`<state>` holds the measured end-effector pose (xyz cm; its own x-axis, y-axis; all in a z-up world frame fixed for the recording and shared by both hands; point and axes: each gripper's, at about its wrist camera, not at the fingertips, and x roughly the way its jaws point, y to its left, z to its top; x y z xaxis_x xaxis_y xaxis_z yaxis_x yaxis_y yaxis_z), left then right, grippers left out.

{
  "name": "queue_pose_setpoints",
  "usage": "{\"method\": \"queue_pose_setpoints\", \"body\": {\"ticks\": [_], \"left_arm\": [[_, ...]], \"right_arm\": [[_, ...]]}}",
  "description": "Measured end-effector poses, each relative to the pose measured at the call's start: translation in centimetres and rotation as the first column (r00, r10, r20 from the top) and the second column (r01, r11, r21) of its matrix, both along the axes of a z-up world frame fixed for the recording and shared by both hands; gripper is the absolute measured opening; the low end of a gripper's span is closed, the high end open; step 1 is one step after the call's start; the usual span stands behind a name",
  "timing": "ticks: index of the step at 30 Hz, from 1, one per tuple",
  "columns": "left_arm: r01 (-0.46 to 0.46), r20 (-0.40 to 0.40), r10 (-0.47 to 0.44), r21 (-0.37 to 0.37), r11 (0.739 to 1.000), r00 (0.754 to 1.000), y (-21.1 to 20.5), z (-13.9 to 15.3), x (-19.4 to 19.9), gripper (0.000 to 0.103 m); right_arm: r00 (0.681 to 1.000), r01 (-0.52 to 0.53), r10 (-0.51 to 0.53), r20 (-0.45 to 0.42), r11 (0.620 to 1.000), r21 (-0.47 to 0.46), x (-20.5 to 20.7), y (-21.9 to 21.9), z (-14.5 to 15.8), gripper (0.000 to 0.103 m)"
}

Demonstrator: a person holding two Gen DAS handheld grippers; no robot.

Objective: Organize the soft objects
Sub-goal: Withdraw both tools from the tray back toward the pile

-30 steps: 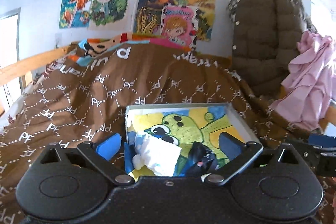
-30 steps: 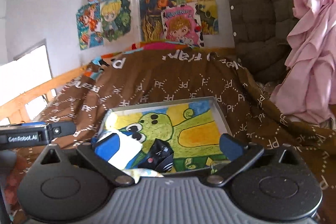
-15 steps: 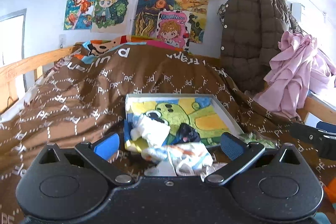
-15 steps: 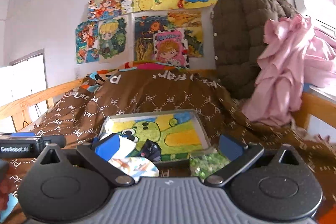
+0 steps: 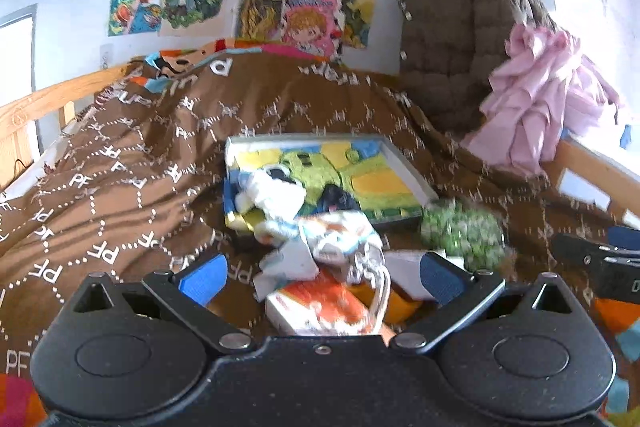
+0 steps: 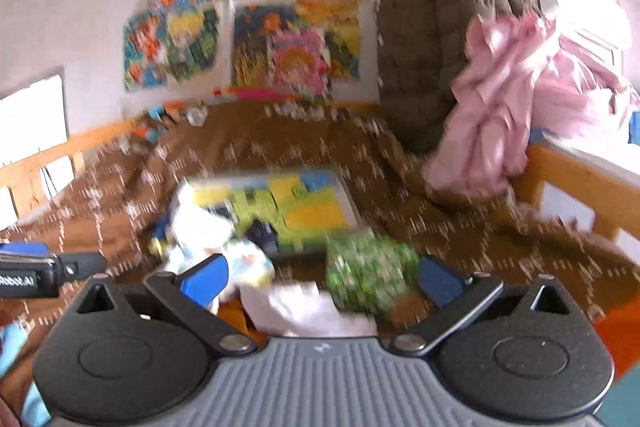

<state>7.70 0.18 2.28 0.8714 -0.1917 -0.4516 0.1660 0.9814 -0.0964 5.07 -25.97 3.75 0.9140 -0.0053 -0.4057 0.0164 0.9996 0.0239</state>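
brown patterned blanket [image 5: 132,195] covers the bed; brown quilted jacket [image 5: 460,39] hangs beside cartoon posters [image 5: 308,15].

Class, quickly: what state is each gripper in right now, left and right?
Left gripper: open, jaws spread wide, holding nothing.
Right gripper: open, jaws spread wide, holding nothing, though the view is blurred.

I see open brown blanket [image 5: 132,195] left of tray [image 5: 404,163] | front blocked: soft pile [image 5: 332,251], green bundle [image 5: 460,231] | right blocked: brown jacket [image 5: 460,39], pink garment [image 5: 536,99], bed rail [image 5: 600,175]
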Motion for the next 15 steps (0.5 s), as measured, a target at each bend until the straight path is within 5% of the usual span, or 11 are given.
{"method": "queue_pose_setpoints", "body": {"ticks": [11,15], "left_arm": [[0.064,-0.129,-0.058,0.050,0.997,0.990,-1.2,-2.4,1.2,0.102],[0.081,-0.159,-0.068,0.080,0.994,0.985,-1.7,-3.0,1.4,0.102]], "right_arm": [[0.968,0.058,-0.049,-0.247,0.998,0.030,1.6,-0.9,-2.7,0.103],[0.961,0.034,-0.029,-0.273,0.999,0.012,1.9,-0.5,-3.1,0.103]]}}
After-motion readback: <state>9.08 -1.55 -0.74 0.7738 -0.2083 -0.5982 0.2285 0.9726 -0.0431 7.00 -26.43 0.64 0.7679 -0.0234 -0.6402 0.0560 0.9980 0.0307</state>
